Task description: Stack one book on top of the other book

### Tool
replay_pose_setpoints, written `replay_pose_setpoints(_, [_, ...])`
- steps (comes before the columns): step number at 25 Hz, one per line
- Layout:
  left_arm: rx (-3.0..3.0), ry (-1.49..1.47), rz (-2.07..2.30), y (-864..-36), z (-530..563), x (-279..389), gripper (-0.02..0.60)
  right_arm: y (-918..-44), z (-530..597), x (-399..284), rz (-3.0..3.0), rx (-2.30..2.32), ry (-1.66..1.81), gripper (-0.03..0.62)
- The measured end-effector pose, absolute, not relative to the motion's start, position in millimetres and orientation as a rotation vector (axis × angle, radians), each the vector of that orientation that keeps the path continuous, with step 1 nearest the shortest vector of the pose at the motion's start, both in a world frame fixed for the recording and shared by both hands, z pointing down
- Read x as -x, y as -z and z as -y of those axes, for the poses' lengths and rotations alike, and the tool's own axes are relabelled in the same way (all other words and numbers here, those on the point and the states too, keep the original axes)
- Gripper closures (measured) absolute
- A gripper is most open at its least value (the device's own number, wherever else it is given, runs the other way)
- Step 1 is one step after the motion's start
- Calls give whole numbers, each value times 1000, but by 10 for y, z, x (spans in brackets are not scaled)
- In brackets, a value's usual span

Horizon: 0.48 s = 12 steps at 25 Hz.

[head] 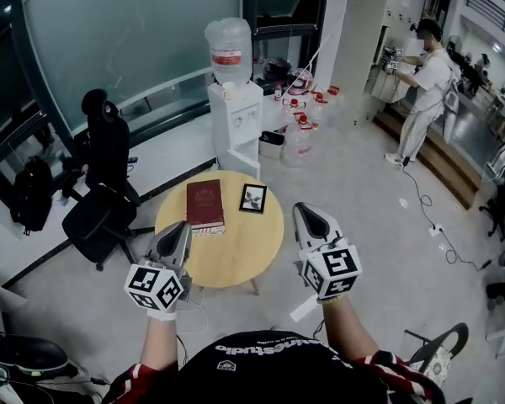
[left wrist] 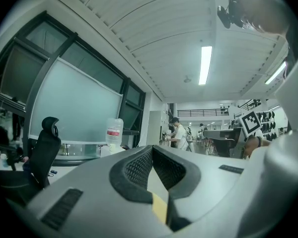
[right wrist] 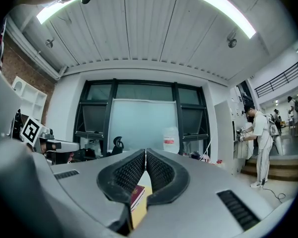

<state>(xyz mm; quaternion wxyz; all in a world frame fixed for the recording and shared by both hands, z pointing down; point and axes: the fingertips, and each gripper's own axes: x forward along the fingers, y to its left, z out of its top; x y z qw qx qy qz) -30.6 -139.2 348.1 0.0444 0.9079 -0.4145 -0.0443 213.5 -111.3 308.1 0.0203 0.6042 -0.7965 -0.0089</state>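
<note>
A dark red book [head: 205, 205] lies on the far left of a round wooden table [head: 236, 263]. To its right lies a smaller black-covered book [head: 253, 198], apart from it. My left gripper [head: 183, 225] hangs over the table's near left edge, shut and holding nothing. Level with it, my right gripper [head: 307, 209] is over the near right edge, also shut with nothing between its pads. In the right gripper view the shut right gripper [right wrist: 145, 150] points level, and the red book [right wrist: 136, 196] shows through the gap lower down. The left gripper [left wrist: 151, 146] has its tips together.
A white water dispenser [head: 233, 116] stands behind the table, with water bottles [head: 299, 133] on the floor beside it. A black office chair [head: 101, 192] is at the left. A person [head: 425, 82] stands at the far right. A cable [head: 438, 225] runs across the floor.
</note>
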Motion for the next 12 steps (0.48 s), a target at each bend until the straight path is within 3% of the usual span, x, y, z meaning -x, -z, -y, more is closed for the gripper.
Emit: replay_pose_setpoints(12, [-2778, 146, 1255, -3507, 1355, 251, 565, -3064, 1058, -2210, 2448, -1893, 49, 565])
